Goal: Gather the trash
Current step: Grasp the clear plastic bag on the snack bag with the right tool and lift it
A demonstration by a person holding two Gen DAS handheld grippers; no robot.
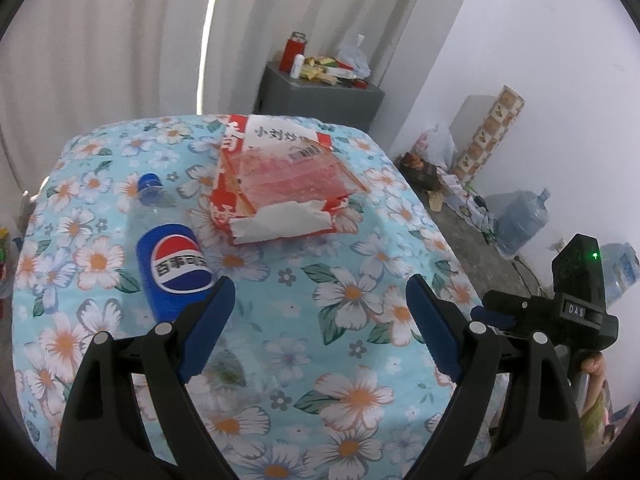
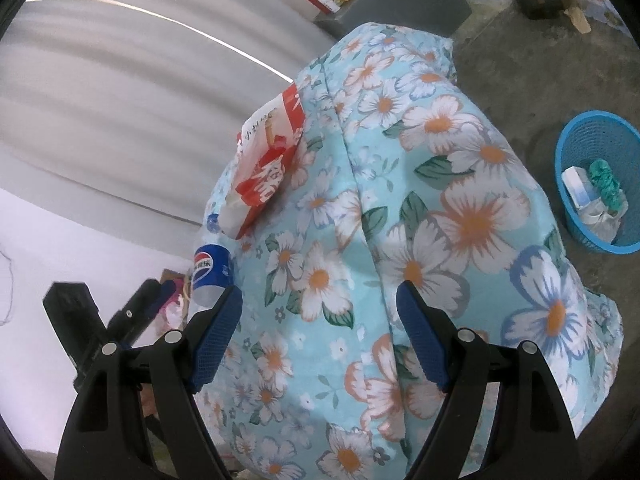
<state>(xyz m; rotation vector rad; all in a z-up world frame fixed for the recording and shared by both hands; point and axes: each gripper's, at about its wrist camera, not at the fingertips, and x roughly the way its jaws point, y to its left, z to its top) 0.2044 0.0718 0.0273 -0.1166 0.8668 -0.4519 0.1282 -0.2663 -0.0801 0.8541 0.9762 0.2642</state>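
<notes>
Left wrist view: bare floral cloth of the bench (image 1: 320,280) lay open between and ahead of the spread jaws of the left hand-held gripper (image 1: 320,312). Pepsi bottle (image 1: 172,256) lay just beside its left finger, blocking centre left. Red box (image 1: 280,176) barred the upper centre. Right wrist view: blue basket (image 2: 600,184) stood at right on open floor, well apart from the bench.

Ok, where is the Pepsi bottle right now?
The Pepsi bottle lies on its side on the floral cloth, left of the red and white carton in the left wrist view, just beyond the open left gripper.
</notes>
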